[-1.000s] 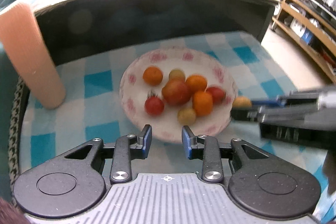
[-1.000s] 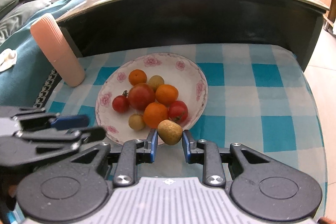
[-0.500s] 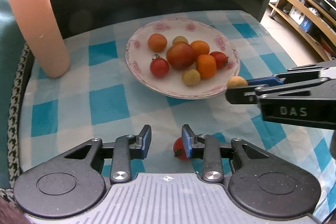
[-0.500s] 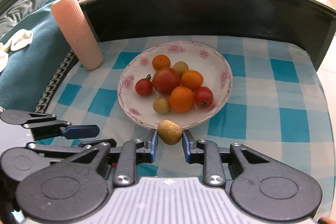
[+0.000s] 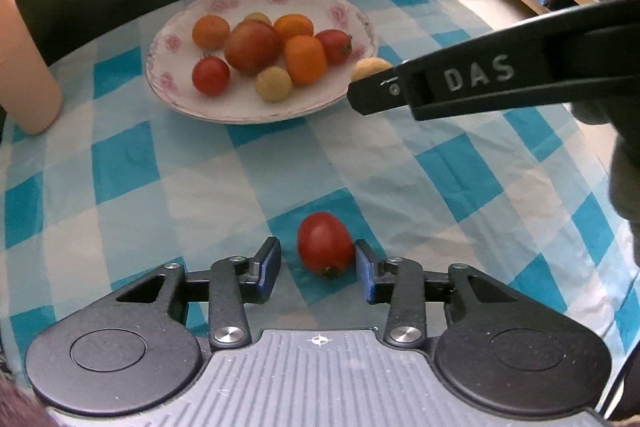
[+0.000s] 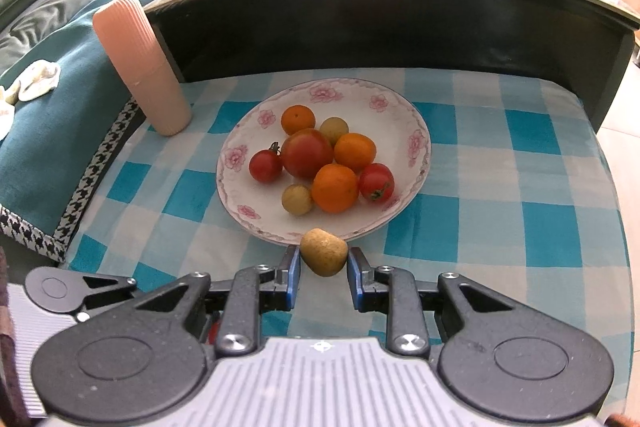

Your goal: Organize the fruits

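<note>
Left wrist view: left gripper (image 5: 316, 261) is spread, low over the blue-and-white checked cloth (image 5: 248, 183), w/ a small oval red tomato (image 5: 325, 243) lying between its blue pads. The right-hand pad (image 5: 362, 269) looks to be touching the tomato or just beside it; the left-hand pad is apart from it, so no pinch yet. The tomato sits on the cloth near the front edge, well apart from the white floral-rimmed china plate (image 5: 180, 35) of small red, orange and yellowish fruits. Judgement: light, smooth-skinned, soft inside, so it may roll or squirt out; take it across the short middle, stem end left free, gentle squeeze only. The black right gripper arm crosses the right side of this view, a tan fruit showing at its tip by the plate's right rim.

Right wrist view: right gripper (image 6: 323, 269) is pinching that small tan, rough-skinned oval fruit (image 6: 324, 251), just at the plate's near rim (image 6: 256, 231). Probably firmer and less slippery than the tomato, still light. This view shows the pads' contact on the tan fruit, which the left view hides behind the arm. It also shows the pink ribbed plastic cup (image 6: 138, 67) at the cloth's back left corner and more loose fruit on the dark shelf top behind. The tomato on the cloth barely shows here; only the left view shows it clearly.
</note>
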The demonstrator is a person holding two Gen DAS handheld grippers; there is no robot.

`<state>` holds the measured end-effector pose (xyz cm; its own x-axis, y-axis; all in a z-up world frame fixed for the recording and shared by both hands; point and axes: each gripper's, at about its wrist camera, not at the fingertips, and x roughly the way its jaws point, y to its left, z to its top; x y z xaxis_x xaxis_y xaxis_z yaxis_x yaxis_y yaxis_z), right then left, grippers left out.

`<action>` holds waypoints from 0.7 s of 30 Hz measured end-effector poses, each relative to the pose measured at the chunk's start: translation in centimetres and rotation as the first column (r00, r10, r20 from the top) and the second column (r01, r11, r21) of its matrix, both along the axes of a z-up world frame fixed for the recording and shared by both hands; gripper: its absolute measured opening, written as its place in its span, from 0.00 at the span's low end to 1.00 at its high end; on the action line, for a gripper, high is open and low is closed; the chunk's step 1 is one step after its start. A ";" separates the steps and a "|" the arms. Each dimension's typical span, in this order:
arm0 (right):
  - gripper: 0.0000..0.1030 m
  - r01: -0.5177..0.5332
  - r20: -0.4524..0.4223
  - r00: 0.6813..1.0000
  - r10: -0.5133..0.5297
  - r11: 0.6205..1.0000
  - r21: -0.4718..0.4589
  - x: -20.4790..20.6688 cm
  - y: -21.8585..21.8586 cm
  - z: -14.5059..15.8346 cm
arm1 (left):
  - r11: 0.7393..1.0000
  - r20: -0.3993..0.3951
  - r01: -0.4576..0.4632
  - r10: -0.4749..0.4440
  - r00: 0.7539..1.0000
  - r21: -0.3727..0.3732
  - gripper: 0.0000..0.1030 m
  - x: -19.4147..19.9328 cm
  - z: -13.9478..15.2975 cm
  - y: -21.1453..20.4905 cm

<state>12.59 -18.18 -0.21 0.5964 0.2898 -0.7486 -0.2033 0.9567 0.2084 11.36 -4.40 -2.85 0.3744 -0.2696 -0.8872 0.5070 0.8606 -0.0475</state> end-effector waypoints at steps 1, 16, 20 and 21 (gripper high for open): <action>0.39 0.000 0.000 1.000 0.000 1.000 0.001 0.0 -0.1 0.0 | 1.000 0.000 -0.004 0.004 1.000 0.001 0.46 0.1 0.1 -0.1; 0.39 0.006 0.013 1.000 -0.006 1.000 -0.008 -0.3 -0.5 0.1 | 1.000 0.059 -0.021 0.020 0.998 0.010 0.35 -0.5 0.5 -1.0; 0.40 0.016 0.021 1.000 -0.016 1.000 -0.003 -0.2 -0.8 0.3 | 1.000 0.078 -0.024 0.024 0.997 -0.005 0.35 -0.5 1.4 -0.7; 0.40 0.020 0.023 1.000 -0.020 1.000 0.000 -0.2 -0.9 0.3 | 1.000 0.079 -0.029 0.029 0.996 -0.007 0.35 -0.4 1.5 -0.6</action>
<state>12.39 -19.05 0.13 0.6188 0.2773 -0.7350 -0.1889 0.9607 0.2034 10.93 -5.03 -1.34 0.4510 -0.2631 -0.8529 0.4842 0.8748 -0.0138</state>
